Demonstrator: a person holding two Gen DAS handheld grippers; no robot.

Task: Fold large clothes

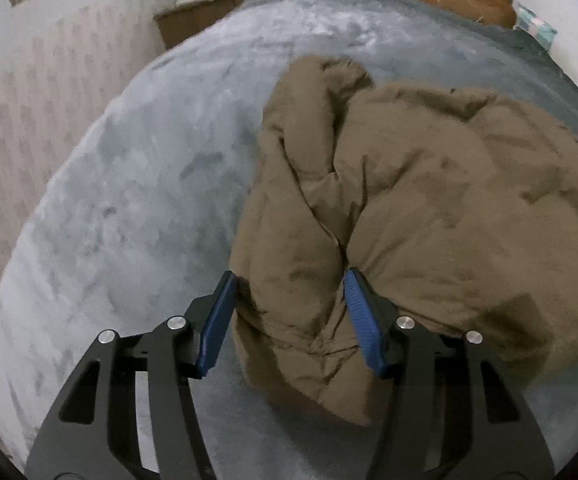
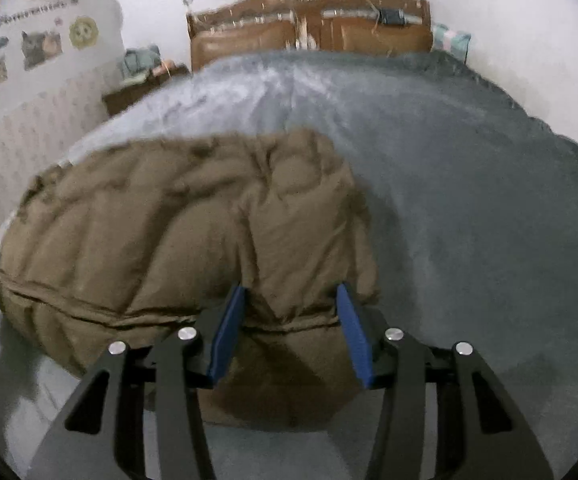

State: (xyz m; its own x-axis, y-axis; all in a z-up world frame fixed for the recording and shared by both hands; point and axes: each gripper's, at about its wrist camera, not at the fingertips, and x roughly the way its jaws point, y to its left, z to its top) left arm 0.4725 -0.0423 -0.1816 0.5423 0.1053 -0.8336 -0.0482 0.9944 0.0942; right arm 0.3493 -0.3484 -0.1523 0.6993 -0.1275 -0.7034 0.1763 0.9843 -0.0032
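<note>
Grey plush blanket (image 1: pixel 137 208) covers the whole bed, with a brown wooden headboard (image 2: pixel 309 28) at the far end. On it lies the brown padded jacket (image 1: pixel 429 208), bunched up near my side. My left tool (image 1: pixel 289 312) has a thick fold of the jacket's edge between its blue pads (image 1: pixel 219 324), which press on both sides. My right tool (image 2: pixel 291 328) pinches another padded fold at the hem seam in the same way.
</note>
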